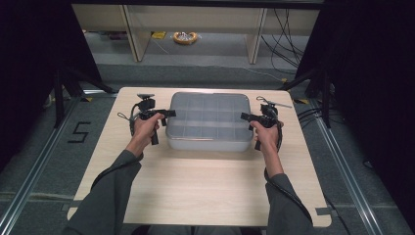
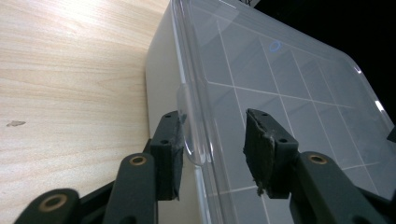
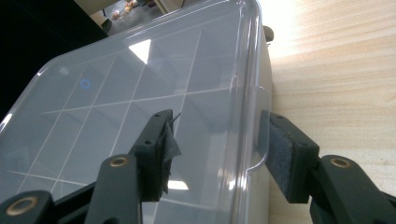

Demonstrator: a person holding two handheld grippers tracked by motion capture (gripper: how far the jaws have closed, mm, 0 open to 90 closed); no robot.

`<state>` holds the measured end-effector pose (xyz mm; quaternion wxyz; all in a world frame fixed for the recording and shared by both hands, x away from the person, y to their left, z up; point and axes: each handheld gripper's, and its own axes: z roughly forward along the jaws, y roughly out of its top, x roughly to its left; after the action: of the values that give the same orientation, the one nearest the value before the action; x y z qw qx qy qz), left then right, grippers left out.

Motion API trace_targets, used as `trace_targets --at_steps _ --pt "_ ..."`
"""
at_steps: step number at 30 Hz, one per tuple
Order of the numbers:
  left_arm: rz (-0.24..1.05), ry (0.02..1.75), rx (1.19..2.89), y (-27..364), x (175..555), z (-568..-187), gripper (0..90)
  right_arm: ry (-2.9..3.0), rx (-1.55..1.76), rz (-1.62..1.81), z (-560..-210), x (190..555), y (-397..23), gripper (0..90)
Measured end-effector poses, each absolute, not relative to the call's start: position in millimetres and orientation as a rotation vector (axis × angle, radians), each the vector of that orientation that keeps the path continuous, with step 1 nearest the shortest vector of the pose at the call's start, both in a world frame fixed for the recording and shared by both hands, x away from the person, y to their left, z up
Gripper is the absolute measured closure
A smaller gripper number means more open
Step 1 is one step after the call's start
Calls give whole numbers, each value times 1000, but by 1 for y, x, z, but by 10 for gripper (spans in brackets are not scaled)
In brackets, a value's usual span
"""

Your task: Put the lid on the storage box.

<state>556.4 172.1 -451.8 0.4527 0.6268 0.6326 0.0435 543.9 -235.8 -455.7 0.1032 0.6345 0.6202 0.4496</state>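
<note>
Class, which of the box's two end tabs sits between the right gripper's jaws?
The tab at the box's right end; the left gripper straddles the other.

Grey sleeves (image 1: 110, 188); black fingers (image 2: 168, 158) with brass pivots.

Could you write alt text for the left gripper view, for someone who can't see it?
The left tool's two black jaws stand open around a small tab on the clear lid's edge. The compartment box sits on a light wooden table.
</note>
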Motion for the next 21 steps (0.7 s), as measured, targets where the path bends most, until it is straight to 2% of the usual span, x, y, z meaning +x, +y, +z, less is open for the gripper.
trace_targets --at_steps 6,9,18,20,21 --pt "143 1563 1568 170 560 -449 573 1809 1916 1326 -455 543 -233 478" --pt "104 1565 1553 171 560 -455 555 1788 1930 1333 -456 542 -232 481" --pt "112 1557 1549 172 557 -456 550 1838 1847 1340 -459 538 -239 484" --pt "114 1558 1526 173 555 -455 534 1840 1849 1347 -459 537 -240 486" --pt "117 1559 1523 173 554 -454 494 1849 1849 1352 -458 536 -242 485"
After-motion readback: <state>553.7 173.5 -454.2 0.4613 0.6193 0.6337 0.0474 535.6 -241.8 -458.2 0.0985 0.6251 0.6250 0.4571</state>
